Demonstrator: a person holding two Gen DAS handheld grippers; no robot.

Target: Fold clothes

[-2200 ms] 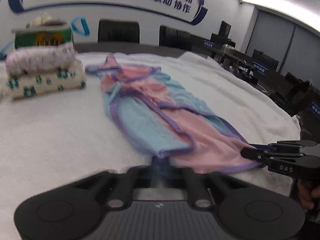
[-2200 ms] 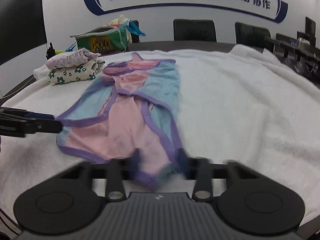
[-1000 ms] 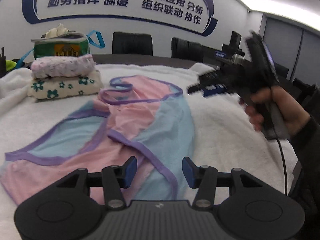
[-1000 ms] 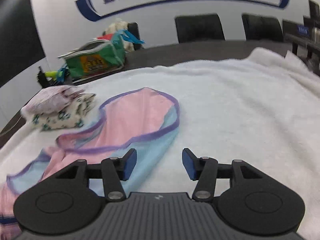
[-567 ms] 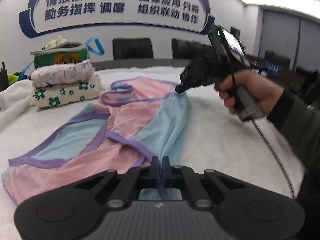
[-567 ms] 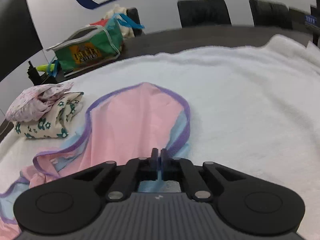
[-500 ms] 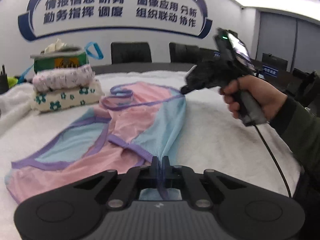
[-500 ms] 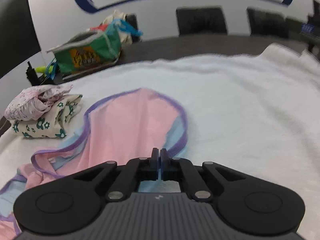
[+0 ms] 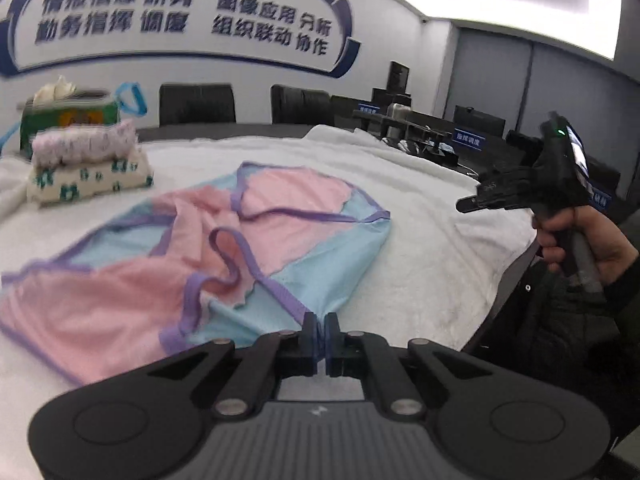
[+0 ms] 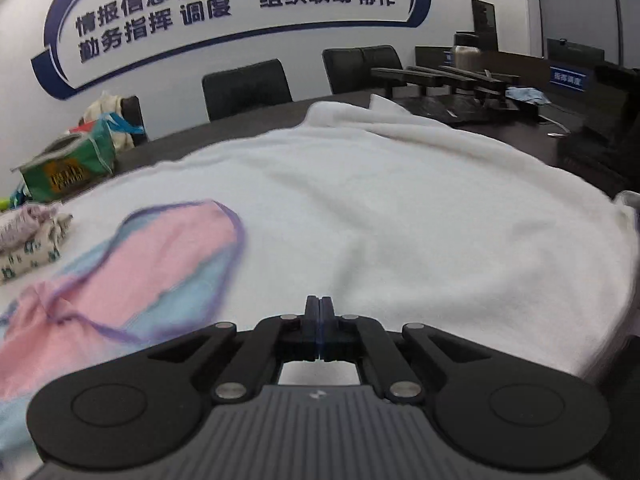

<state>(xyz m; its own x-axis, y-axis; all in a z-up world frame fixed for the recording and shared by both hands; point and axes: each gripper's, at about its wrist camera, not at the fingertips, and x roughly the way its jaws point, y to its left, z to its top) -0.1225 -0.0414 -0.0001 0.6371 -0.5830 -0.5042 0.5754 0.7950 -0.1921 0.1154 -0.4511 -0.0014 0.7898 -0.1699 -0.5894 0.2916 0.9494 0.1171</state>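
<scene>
At the far left of the worktop (image 10: 248, 128) a green carton (image 9: 68, 118) stands with pale stuff poking out of its open top; what that stuff is I cannot tell. Just in front of it sit two folded clothes (image 9: 88, 168), a pinkish one on a cream one with green flowers.

The pink and blue garment (image 9: 200, 248) with purple trim lies rumpled on the white towel (image 10: 400, 216) that covers the worktop, its upper part doubled over on itself. The left hand-held gripper (image 9: 320, 334) has its fingers pressed together right at the garment's near blue edge, and seems to pinch the fabric there, though the contact is hard to see. The right hand-held gripper (image 10: 319, 322) is closed with nothing between its fingers; in the left wrist view it is held up in a hand (image 9: 576, 240) off the towel's right edge, well apart from the garment.

To the right of the garment the towel is bare all the way to its right edge. Black chairs (image 10: 246, 88) line the far side.
</scene>
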